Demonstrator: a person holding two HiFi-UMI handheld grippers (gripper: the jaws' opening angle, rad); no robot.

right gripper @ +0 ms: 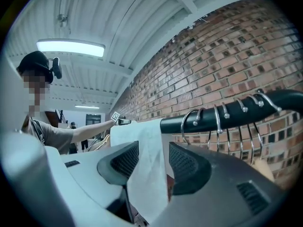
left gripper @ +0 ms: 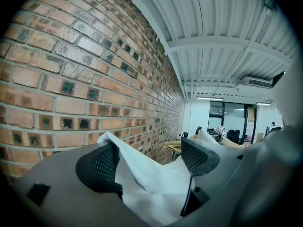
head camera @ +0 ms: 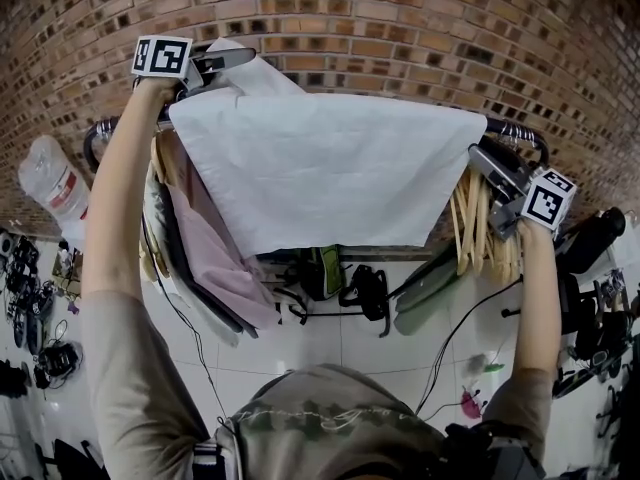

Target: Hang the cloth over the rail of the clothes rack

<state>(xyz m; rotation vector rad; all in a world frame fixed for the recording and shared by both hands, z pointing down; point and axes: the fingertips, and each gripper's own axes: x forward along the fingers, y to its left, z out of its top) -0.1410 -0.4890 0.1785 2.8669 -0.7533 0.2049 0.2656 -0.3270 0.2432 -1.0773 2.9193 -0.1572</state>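
1. Cloth (head camera: 320,168), white: draped over the rail (head camera: 510,128), covering its middle stretch; the front panel hangs flat, and the upper left corner stands up above the rail's left end
2. My left gripper (left gripper: 149,157): high at the rail's left end, jaws wide apart; the bunched cloth corner lies loosely in the gap and rests against the left pad, not pinched
3. My right gripper (right gripper: 154,162): roughly level at the rail's right end, jaws about half apart; the cloth's right edge hangs down between them against the left pad, with a gap showing before the right pad, so I have no grip on it
4. Hanger hooks (right gripper: 222,119), metal: a row on the rail's right end, just beyond the cloth's edge
5. Wooden hangers (head camera: 480,233): bunched under the rail's right end, beside my right gripper
6. Garments (head camera: 215,258), pink and dark: hanging from the rail's left end, partly behind the cloth
7. Brick wall (head camera: 400,28): close behind the rail
8. Floor (head camera: 330,343), white tile: below the rail, with dark bags and cables lying on it
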